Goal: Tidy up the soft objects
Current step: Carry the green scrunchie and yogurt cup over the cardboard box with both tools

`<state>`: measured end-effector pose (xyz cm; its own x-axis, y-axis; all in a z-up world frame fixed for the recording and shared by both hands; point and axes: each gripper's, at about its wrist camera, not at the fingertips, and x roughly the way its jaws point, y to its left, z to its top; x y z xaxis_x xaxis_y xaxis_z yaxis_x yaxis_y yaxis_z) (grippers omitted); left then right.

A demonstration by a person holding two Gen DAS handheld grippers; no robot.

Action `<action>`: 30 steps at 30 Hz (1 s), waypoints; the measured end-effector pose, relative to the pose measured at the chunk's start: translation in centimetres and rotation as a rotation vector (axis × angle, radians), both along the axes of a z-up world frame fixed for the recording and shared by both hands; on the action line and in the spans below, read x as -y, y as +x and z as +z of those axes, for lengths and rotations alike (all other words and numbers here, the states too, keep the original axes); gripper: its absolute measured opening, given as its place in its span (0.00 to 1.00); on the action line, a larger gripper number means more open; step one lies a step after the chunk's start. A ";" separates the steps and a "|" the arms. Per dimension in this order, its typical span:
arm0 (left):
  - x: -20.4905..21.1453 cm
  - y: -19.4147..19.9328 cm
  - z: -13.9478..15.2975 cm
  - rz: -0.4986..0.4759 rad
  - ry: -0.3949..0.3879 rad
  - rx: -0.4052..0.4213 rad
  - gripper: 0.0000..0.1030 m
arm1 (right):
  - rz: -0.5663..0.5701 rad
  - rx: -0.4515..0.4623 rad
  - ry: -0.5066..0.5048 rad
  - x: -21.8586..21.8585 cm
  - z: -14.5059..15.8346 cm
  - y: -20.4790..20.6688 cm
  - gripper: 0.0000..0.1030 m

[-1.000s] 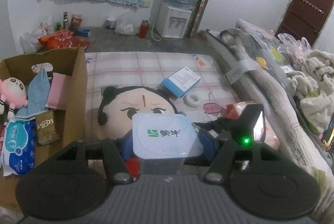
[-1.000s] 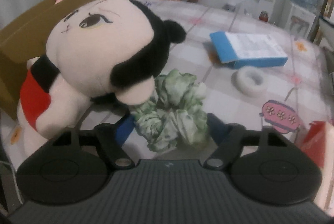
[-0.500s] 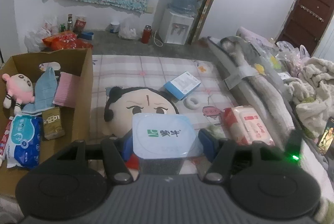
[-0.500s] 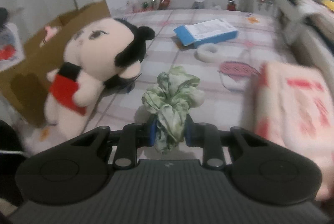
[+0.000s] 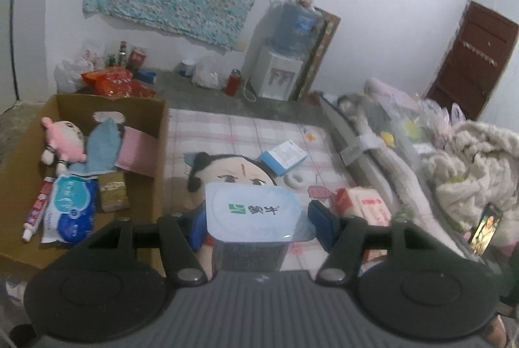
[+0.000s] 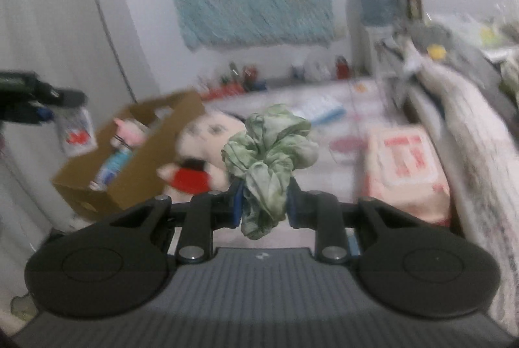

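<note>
Green, crumpled fabric fills the middle of the right wrist view: a pale green scrunchie [image 6: 269, 160], mottled with darker green, held up in the air above the bed [image 6: 350, 134]. The right gripper [image 6: 263, 205] has its jaws pressed in on the lower end of the scrunchie, pinching it. Its long axis runs roughly upright in the frame, with the ruffled bulk bunched above the jaws and a narrow tail hanging just below them. The view is motion-blurred.

In the left wrist view, the left gripper [image 5: 256, 224] has its jaws part way apart, clamped on a yogurt cup [image 5: 256, 211]. The cup's pale blue-white foil lid faces up toward the camera, with a green logo and green characters printed across it; the darker cup body sits below the lid, between the blue pads.

Past the cup, a large plush doll [image 5: 233, 173] with a cream face and black hair lies on the checked bedsheet, its face up. To its left stands an open cardboard box [image 5: 155, 160] holding a small pink plush toy [image 5: 63, 140], a blue cloth [image 5: 102, 147], a pink cloth, a blue wet-wipes pack [image 5: 69, 208] and a toothpaste tube [image 5: 37, 208]. To the doll's right lie a blue-edged carton [image 5: 283, 153], a white ring [image 5: 296, 179] and a red-and-white tissue pack [image 5: 363, 205].
</note>
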<state>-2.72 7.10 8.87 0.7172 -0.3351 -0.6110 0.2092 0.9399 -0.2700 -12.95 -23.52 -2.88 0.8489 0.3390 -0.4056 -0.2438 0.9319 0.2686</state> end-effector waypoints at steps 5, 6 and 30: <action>-3.0 -1.7 1.9 0.059 -0.033 0.024 0.60 | 0.121 0.087 0.049 -1.8 4.3 -0.5 0.23; -3.6 -1.8 2.1 0.074 -0.036 0.029 0.60 | 0.155 0.099 0.060 -2.3 5.2 -0.2 0.23; -15.4 13.6 -8.9 0.281 -0.120 -0.202 0.60 | 0.432 -0.036 0.120 -19.0 7.2 18.6 0.23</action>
<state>10.91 22.52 -0.07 0.6604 -0.2200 -0.7180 -0.1218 0.9121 -0.3914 5.68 -4.55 4.29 0.6049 0.7057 -0.3687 -0.5925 0.7083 0.3837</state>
